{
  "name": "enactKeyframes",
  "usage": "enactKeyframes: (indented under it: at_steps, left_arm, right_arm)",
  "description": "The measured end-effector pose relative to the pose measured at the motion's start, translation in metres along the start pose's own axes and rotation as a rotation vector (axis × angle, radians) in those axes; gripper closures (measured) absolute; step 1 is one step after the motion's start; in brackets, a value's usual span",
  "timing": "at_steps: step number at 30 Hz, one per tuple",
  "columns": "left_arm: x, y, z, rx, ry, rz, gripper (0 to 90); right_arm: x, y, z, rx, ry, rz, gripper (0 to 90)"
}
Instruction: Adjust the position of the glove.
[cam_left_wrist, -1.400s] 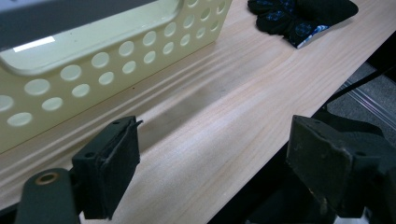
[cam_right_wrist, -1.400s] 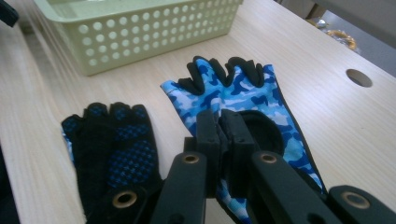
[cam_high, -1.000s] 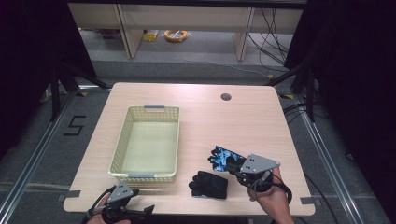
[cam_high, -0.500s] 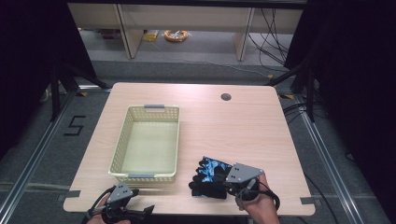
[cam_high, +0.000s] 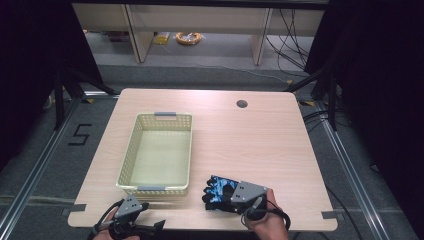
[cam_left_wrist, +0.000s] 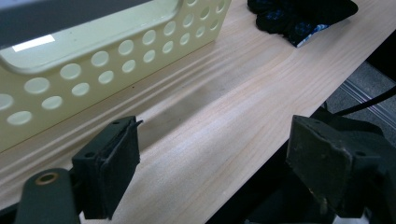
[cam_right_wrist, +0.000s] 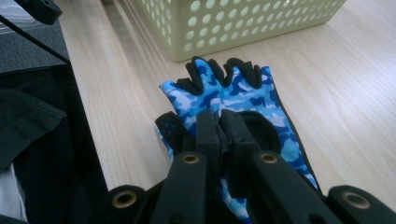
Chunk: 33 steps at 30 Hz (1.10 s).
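Observation:
A blue camouflage glove (cam_high: 218, 188) with black fingertips lies near the table's front edge, right of the basket. It covers a black glove (cam_high: 209, 201) whose dark edge shows at its near left. My right gripper (cam_high: 229, 193) is shut on the blue glove (cam_right_wrist: 233, 91), its jaws (cam_right_wrist: 222, 122) pinched together on the cuff end. My left gripper (cam_high: 150, 228) stands open at the front left edge of the table. Nothing is between its jaws (cam_left_wrist: 215, 154), which hang over bare wood and the table edge. The gloves (cam_left_wrist: 303, 18) appear far off in the left gripper view.
A pale yellow perforated basket (cam_high: 129, 155) stands empty on the left half of the wooden table (cam_high: 260, 140); its wall (cam_left_wrist: 93, 60) is close to my left gripper and its corner (cam_right_wrist: 243, 23) lies just beyond the glove. A cable hole (cam_high: 242, 104) sits at the back.
My right gripper has carried the blue glove leftward and down, onto the black glove that lay alone on the table. The left gripper has stayed put.

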<state>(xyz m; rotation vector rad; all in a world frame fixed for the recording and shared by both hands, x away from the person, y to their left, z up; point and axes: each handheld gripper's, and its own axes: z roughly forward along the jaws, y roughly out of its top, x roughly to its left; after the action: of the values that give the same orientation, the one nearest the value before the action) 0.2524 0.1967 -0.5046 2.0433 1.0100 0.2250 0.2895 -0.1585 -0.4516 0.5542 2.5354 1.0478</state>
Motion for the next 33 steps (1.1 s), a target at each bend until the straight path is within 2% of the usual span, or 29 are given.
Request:
enactKeyframes:
  at_steps: [2, 4, 5, 6, 8, 10, 12, 13, 14, 19, 21, 22, 23, 26, 27, 28, 29, 30, 31, 33]
  left_arm:
    - [0.000, 0.000, 0.000, 0.000, 0.000, 0.000, 16.6]
    - [0.000, 0.000, 0.000, 0.001, 0.000, 0.001, 16.6]
    - [0.000, 0.000, 0.000, -0.001, 0.000, 0.002, 16.6]
    - [0.000, 0.000, 0.000, 0.002, -0.001, 0.003, 16.6]
    - [0.000, 0.000, 0.000, 0.004, -0.001, 0.001, 16.6]
    - [0.000, 0.000, 0.000, -0.001, 0.002, 0.002, 16.6]
    - [0.000, 0.000, 0.000, -0.002, 0.001, 0.000, 16.6]
    - [0.000, 0.000, 0.000, 0.004, -0.002, 0.000, 16.6]
    - [0.000, 0.000, 0.000, -0.002, 0.001, 0.001, 16.6]
    - [0.000, 0.000, 0.000, 0.000, 0.001, 0.000, 16.6]
    - [0.000, 0.000, 0.000, 0.002, -0.002, 0.000, 16.6]
    - [0.001, 0.000, -0.001, 0.016, 0.006, 0.013, 16.6]
    - [0.000, 0.000, -0.001, 0.021, 0.001, 0.002, 16.6]
    - [0.000, 0.000, 0.000, 0.010, -0.002, 0.007, 16.6]
    - [0.000, 0.000, 0.000, 0.011, -0.002, 0.007, 16.6]
    - [0.001, 0.000, -0.001, 0.017, 0.001, 0.013, 16.6]
    - [0.001, 0.000, -0.001, 0.018, 0.002, 0.013, 16.7]
    - [0.000, 0.000, 0.000, 0.019, 0.000, -0.005, 16.8]
    - [0.000, 0.000, -0.001, 0.022, -0.002, -0.002, 17.0]
    - [-0.001, 0.000, 0.000, 0.005, -0.013, 0.004, 17.3]
  right_arm:
    - [0.001, 0.000, 0.001, 0.004, 0.003, 0.006, 87.3]
    - [0.002, 0.000, 0.004, 0.002, 0.006, -0.012, 87.3]
    - [0.004, 0.000, 0.004, 0.015, 0.005, 0.017, 87.3]
    - [0.005, 0.000, 0.005, 0.020, 0.006, 0.004, 87.3]
    - [0.007, 0.000, 0.007, 0.026, 0.001, 0.010, 87.3]
    - [0.010, -0.001, 0.013, 0.046, 0.017, 0.003, 87.3]
    - [0.011, -0.001, 0.014, 0.051, 0.004, 0.009, 87.3]
    - [0.012, -0.003, 0.017, 0.052, 0.009, 0.009, 87.3]
    - [0.013, -0.005, 0.023, 0.076, 0.023, 0.014, 87.1]
    - [0.015, -0.010, 0.031, 0.107, 0.035, 0.032, 86.4]
    - [0.015, -0.011, 0.032, 0.107, 0.041, 0.014, 86.2]
    - [0.015, -0.011, 0.033, 0.114, 0.045, 0.017, 85.8]
    - [0.016, -0.012, 0.034, 0.117, 0.049, 0.025, 85.2]
    - [0.015, -0.014, 0.037, 0.124, 0.058, 0.028, 82.1]
    - [0.015, -0.015, 0.037, 0.125, 0.066, 0.036, 80.8]
    - [0.016, -0.015, 0.035, 0.124, 0.057, 0.063, 77.2]
    - [0.014, -0.015, 0.035, 0.107, 0.066, 0.058, 73.6]
    - [0.012, -0.014, 0.032, 0.110, 0.067, 0.076, 70.2]
    - [0.009, -0.014, 0.028, 0.082, 0.042, 0.102, 68.5]
    - [0.002, -0.014, 0.020, 0.064, 0.024, 0.123, 66.0]
